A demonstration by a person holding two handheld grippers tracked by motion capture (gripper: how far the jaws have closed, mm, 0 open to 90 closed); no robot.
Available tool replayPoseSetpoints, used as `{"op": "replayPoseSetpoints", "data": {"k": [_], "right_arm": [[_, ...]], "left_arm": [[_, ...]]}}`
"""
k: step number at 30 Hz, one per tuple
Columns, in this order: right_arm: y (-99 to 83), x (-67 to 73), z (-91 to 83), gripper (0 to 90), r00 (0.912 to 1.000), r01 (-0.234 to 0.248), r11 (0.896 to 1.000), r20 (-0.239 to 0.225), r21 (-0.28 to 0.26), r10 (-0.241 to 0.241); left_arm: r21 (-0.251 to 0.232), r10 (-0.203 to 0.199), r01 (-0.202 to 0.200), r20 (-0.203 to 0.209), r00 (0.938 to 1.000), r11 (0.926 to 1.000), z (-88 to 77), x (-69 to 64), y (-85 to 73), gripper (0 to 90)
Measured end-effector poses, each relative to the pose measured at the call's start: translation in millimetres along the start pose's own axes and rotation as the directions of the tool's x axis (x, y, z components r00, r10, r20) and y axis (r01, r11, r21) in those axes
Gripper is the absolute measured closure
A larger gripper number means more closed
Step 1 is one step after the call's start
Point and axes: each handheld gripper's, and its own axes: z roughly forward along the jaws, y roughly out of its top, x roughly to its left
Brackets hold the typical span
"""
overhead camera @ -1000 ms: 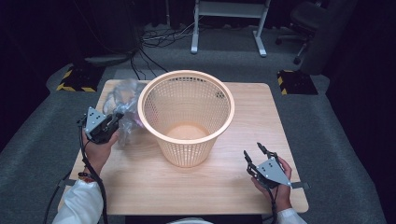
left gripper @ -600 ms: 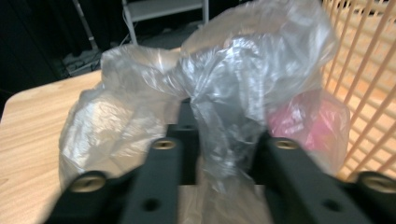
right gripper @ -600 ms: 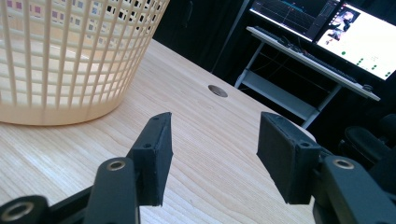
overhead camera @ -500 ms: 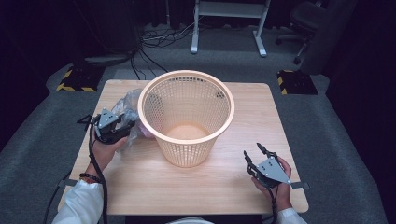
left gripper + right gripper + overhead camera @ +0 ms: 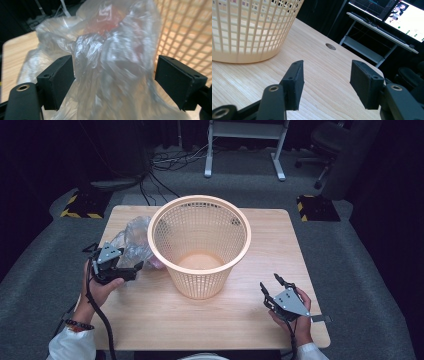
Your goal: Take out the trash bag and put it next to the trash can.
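Note:
A crumpled clear plastic bag (image 5: pixel 131 239) with something red inside lies on the wooden table (image 5: pixel 270 245), against the left side of the peach mesh basket (image 5: pixel 200 281). My left gripper (image 5: pixel 134 268) sits at the bag's near edge. In the left gripper view the bag (image 5: pixel 112 57) bulges between the jaws, which have just been opening and now stand wide; the gripper (image 5: pixel 117 66) is open, with the basket wall (image 5: pixel 185 30) at the right. My right gripper (image 5: pixel 272 283) rests open near the table's front right, nothing between its jaws (image 5: pixel 327 72).
The basket (image 5: pixel 249 30) stands upright mid-table with an empty bottom. A small round hole (image 5: pixel 330 46) marks the tabletop beyond the right gripper. Bare wood lies in front of the basket. A desk frame (image 5: pixel 245 140) and an office chair (image 5: pixel 332 142) stand on the floor behind.
The left gripper pushed toward the basket, then drew back toward the person, and its jaws opened off the bag. The bag settled beside the basket. The right gripper stayed put.

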Motion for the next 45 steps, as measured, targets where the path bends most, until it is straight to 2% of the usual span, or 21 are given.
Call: {"op": "replayPoseSetpoints", "data": {"k": [2,4,5,7,8,9,10,11,13,15,17,19,21,25,27,30,35,37,39,42,45], "right_arm": [[-0.1,0.2,0.3,44.6,1.0000,0.002,1.000,-0.003,0.001,-0.002],[-0.1,0.5,0.4,44.4,1.0000,0.006,1.000,-0.002,0.002,-0.006],[-0.1,0.4,0.5,44.4,1.0000,0.007,1.000,-0.004,0.003,-0.007],[-0.1,0.5,0.7,44.2,1.0000,0.009,1.000,-0.004,0.005,-0.009],[-0.1,0.6,0.8,44.2,0.9999,0.009,1.000,-0.004,0.006,-0.009],[-0.1,0.7,0.8,44.2,0.9999,0.010,1.000,-0.006,0.006,-0.010],[-0.1,0.9,0.8,44.1,0.9999,0.009,1.000,-0.007,0.006,-0.009],[0.0,1.0,0.9,44.0,0.9999,0.009,1.000,-0.007,0.009,-0.009],[-0.1,1.4,1.0,43.9,0.9999,0.009,1.000,-0.010,0.011,-0.009],[-0.1,1.7,1.1,43.8,0.9999,0.011,1.000,-0.013,0.013,-0.011],[-0.2,1.8,1.0,43.4,0.9998,0.012,1.000,-0.013,0.015,-0.012],[-1.1,1.3,0.6,43.2,0.9998,0.014,1.000,-0.015,0.020,-0.013],[-2.5,0.5,0.5,42.6,0.9999,0.012,1.000,-0.012,0.028,-0.011],[-4.6,-1.4,-0.1,41.7,0.9999,-0.006,0.999,-0.016,0.040,0.006],[-5.8,-2.0,0.4,41.1,0.9997,-0.011,0.999,-0.021,0.049,0.013],[-6.9,-1.5,1.4,39.8,0.9993,-0.014,0.998,-0.033,0.065,0.016],[-7.6,-1.0,2.5,36.1,0.9975,-0.019,0.996,-0.066,0.091,0.025],[-8.0,-1.5,2.5,33.7,0.9957,-0.033,0.994,-0.082,0.099,0.042],[-8.9,-3.0,2.8,31.3,0.9926,-0.052,0.992,-0.104,0.116,0.064],[-12.2,-5.8,3.8,27.2,0.9820,-0.091,0.984,-0.151,0.152,0.114],[-16.7,-8.3,3.9,25.1,0.9699,-0.104,0.976,-0.197,0.193,0.143]], "left_arm": [[-0.021,0.007,-0.007,-0.005,1.0000,0.9998,-10.3,-3.2,0.1,15.5],[-0.029,0.015,-0.014,0.028,0.9995,0.9995,-18.3,-7.1,-1.0,15.7],[-0.028,0.042,-0.041,0.024,0.9988,0.9988,-20.8,-11.2,-2.7,15.7],[0.007,0.109,-0.109,0.025,0.9937,0.9940,-22.9,-21.4,-6.3,15.5],[0.005,0.139,-0.139,0.008,0.9903,0.9903,-24.4,-27.5,-8.7,15.6],[-0.032,0.145,-0.145,-0.011,0.9894,0.9889,-27.3,-32.7,-11.8,15.7],[-0.056,0.150,-0.150,-0.002,0.9886,0.9871,-30.9,-35.1,-13.6,16.5],[-0.060,0.144,-0.143,0.021,0.9893,0.9880,-32.8,-38.0,-15.3,17.5],[-0.026,0.171,-0.170,0.029,0.9849,0.9851,-33.6,-43.4,-19.0,15.3],[-0.025,0.195,-0.194,0.022,0.9806,0.9807,-33.6,-48.7,-24.5,15.7],[-0.010,0.195,-0.194,0.051,0.9795,0.9809,-32.7,-51.3,-28.9,15.6],[-0.001,0.216,-0.217,0.053,0.9749,0.9763,-31.8,-55.7,-34.1,15.6],[0.008,0.251,-0.251,0.053,0.9666,0.9679,-30.7,-60.4,-39.1,15.6],[0.042,0.284,-0.288,0.094,0.9544,0.9566,-27.1,-69.8,-49.8,15.6],[0.059,0.306,-0.313,0.106,0.9462,0.9479,-25.5,-73.8,-55.1,15.6],[0.074,0.318,-0.329,0.127,0.9395,0.9415,-22.4,-77.2,-63.5,15.6],[0.087,0.308,-0.322,0.146,0.9403,0.9428,-19.7,-78.1,-74.9,15.6],[0.099,0.309,-0.327,0.163,0.9369,0.9398,-17.7,-79.5,-80.0,15.6],[0.120,0.319,-0.343,0.182,0.9303,0.9318,-14.8,-81.9,-84.4,15.7],[0.142,0.332,-0.363,0.200,0.9219,0.9210,-11.5,-84.1,-89.2,15.7],[0.153,0.324,-0.359,0.215,0.9214,0.9207,-10.0,-84.1,-92.5,15.7]]}}
